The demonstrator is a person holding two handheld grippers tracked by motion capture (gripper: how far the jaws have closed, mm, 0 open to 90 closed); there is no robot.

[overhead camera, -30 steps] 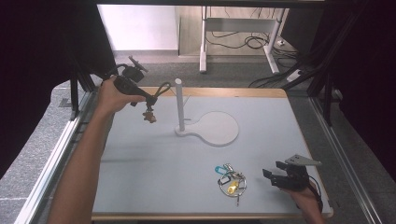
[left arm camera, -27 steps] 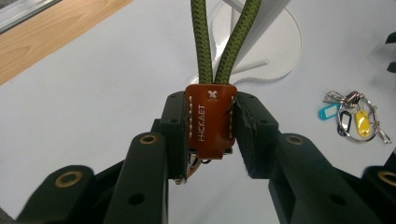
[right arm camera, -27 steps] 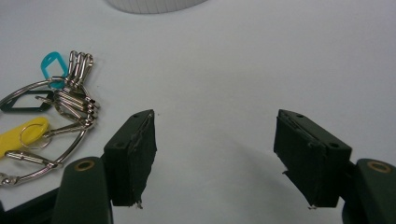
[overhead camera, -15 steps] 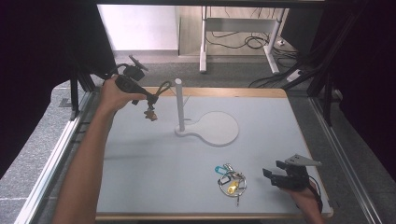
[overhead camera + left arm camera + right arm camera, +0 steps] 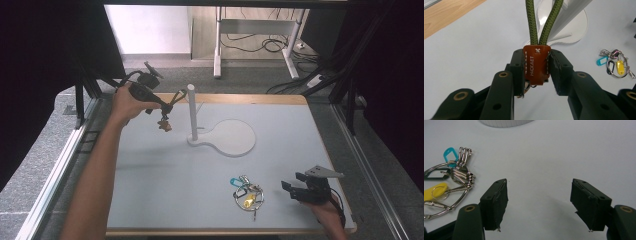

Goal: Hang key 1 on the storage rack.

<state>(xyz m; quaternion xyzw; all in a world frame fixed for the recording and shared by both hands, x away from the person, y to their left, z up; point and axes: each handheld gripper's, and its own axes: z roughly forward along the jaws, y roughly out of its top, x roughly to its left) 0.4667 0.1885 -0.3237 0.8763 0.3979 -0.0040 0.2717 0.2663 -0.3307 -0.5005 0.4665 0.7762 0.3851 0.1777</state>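
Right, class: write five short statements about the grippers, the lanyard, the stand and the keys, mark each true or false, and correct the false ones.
1. The left gripper is clamped on the brown tag of the green lanyard. True.
2. The right gripper holds the keys. False: its jaws stand open and empty, with the keys lying beside them on the table.
3. The lanyard already hangs on the post. False: it is held up in the air beside the post.
4. The stand is white, with a round base. True.
5. The keys carry a red fob. False: the fobs are blue and yellow.
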